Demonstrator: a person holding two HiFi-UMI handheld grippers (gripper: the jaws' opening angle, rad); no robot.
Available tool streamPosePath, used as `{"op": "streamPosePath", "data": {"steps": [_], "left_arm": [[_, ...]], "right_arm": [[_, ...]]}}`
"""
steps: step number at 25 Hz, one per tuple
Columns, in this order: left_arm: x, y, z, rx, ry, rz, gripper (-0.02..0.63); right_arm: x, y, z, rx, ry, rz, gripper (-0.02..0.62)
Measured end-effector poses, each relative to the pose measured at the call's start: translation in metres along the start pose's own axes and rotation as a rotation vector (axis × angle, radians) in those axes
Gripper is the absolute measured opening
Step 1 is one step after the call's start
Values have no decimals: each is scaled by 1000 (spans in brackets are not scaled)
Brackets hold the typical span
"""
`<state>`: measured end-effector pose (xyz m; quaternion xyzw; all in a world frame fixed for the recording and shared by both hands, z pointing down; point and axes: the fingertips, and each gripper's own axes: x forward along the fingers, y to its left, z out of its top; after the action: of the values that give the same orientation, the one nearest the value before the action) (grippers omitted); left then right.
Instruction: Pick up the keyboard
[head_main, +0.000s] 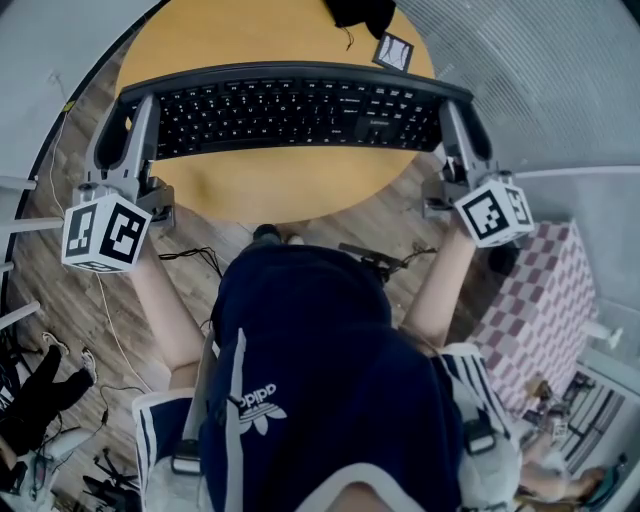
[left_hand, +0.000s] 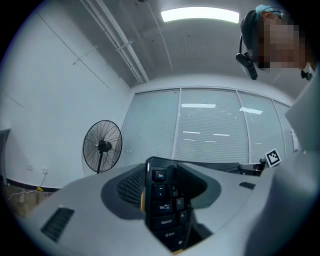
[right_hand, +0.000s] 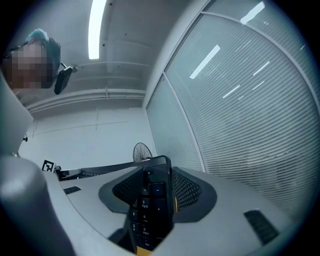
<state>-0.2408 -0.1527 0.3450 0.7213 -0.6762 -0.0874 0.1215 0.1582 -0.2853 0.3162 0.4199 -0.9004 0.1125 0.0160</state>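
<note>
Keyboard (head_main: 300, 110) gripped at both ends over the round table (head_main: 290, 195).
The left gripper (head_main: 135, 115) and right gripper (head_main: 455, 120) each have jaws clamped on one end, reaching from the table's left edge to its right. The lift seems under way; next, raise both ends evenly.

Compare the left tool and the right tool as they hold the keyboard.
The left tool grips the keyboard at its Esc and Tab end; the right tool grips the number-pad end. In the head view, the left tool's marker cube shows lower than the right tool's marker cube. Both tools are shut on the keyboard, one at each short end.
</note>
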Motion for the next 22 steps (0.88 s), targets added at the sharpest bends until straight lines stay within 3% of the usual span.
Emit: {"op": "streamPosePath", "data": {"steps": [4, 11, 22], "left_arm": [[11, 14, -16, -30, -5, -2, 196], [12, 11, -12, -18, -20, 1, 196], [6, 15, -21, -79, 24, 26, 195]], "right_arm": [[11, 0, -13, -13, 9, -18, 175], [8, -2, -15, 0, 11, -13, 175], [13, 1, -10, -11, 47, -3, 175]]}}
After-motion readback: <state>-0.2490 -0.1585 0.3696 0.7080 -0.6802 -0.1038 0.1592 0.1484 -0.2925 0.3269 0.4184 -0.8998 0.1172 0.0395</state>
